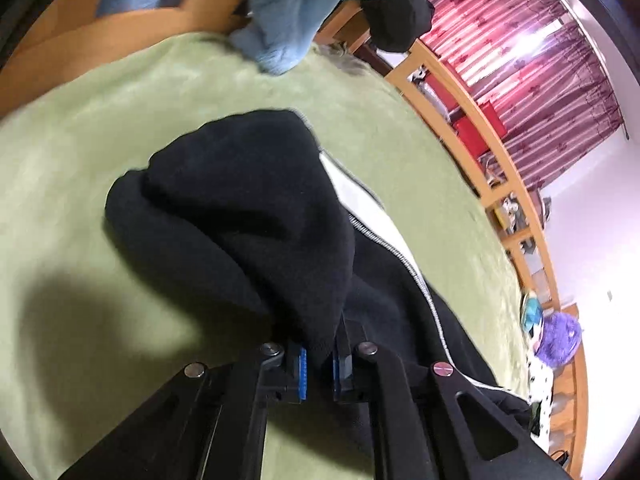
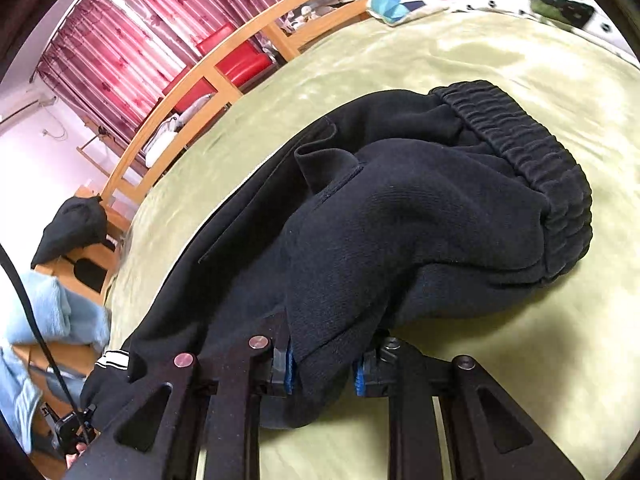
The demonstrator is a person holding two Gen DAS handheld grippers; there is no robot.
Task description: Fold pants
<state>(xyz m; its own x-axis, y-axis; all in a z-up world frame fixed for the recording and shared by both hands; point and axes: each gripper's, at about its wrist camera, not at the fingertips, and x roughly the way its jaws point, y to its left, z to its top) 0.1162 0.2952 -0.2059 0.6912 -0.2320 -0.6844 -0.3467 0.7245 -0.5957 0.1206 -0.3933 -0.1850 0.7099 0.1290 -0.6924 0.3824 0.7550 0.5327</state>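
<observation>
Both claws gripped the black pants (image 2: 420, 216): left claw (image 1: 319, 368) and right claw (image 2: 324, 372) each pinched a fold, cloth bunched ahead on the green blanket (image 2: 520, 80).

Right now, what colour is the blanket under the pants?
Light green blanket under black pants; clearest in the right wrist view.

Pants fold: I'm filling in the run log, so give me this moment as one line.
step: folding | left gripper: shut on black pants | right gripper: shut on black pants | surface: green blanket
</observation>
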